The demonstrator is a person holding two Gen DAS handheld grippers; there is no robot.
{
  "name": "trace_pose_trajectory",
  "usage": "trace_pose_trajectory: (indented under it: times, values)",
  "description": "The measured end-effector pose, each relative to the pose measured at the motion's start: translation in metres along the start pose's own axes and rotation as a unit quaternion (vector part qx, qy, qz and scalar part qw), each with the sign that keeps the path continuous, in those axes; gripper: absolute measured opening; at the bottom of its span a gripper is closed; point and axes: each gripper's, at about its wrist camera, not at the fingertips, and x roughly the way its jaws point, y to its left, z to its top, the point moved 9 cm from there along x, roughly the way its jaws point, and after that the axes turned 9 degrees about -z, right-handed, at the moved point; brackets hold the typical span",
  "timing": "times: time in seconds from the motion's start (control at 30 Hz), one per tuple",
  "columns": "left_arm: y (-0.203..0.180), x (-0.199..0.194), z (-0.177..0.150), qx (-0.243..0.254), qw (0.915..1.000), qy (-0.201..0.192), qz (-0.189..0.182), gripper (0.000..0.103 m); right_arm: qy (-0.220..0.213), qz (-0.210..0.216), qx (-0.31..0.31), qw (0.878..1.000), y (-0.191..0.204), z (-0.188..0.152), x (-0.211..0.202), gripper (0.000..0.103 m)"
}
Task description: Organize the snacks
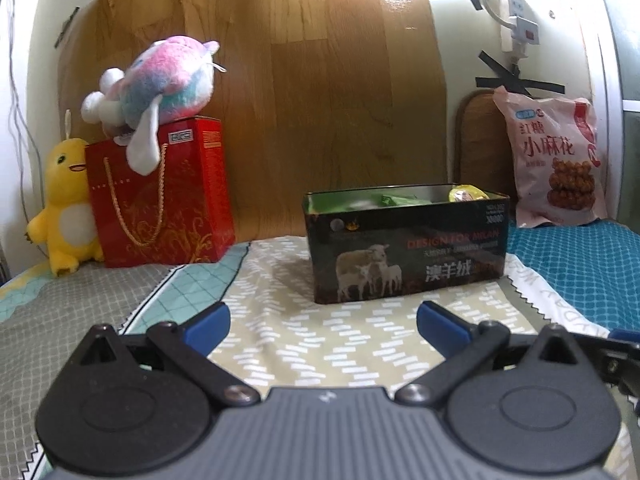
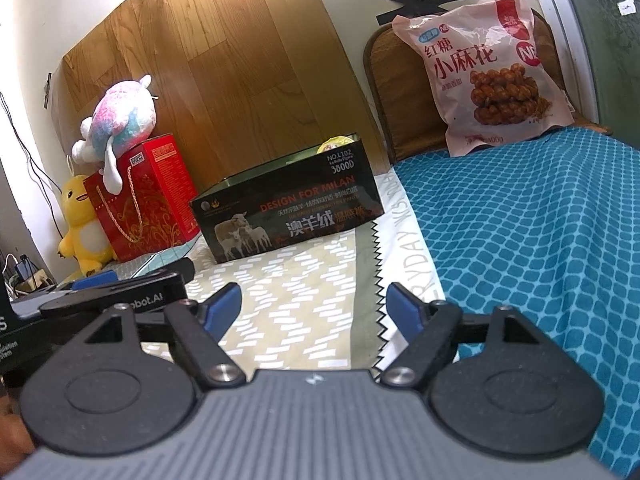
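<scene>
Snacks (image 1: 466,193) in tin (image 1: 408,252) seem mostly hidden.

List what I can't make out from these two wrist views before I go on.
- Tin box contents: near wall hides all but green wrappers and a yellow cup lid; right wrist view shows less.
- Yellow duck plush: partly behind the red gift bag.
- Snack bag small print: blurred.

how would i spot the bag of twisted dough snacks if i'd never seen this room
Find the bed's blue diamond-patterned cover. At its far end, leaning on a brown woven panel, stands the pink plastic snack bag. It alone is pink and pictures brown twisted dough sticks.
</scene>
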Motion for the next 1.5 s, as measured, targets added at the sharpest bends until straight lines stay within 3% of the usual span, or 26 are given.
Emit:
trace_pose_trajectory:
  times: [0.23, 0.47, 1.5]
  values:
    - [0.0089, -0.0036, -0.0003, -0.017, 0.9997, -0.004, 0.018, 0.103, -0.001, 0.0, 0.0, 1.0, 0.0006, -0.0002, -0.0005, 0.082]
    - [0.0045, -0.0055, -0.0007, 0.004, 0.9995, -0.003, 0.031, 0.103, 0.0, 0.0, 0.0, 1.0, 0.0003, 0.0, -0.0007, 0.082]
    - [0.004, -0.004, -0.0018, 0.007, 0.9996, 0.005, 0.026, 0.103, -0.002, 0.0, 0.001, 1.0, 0.0003, -0.0001, -0.0007, 0.084]
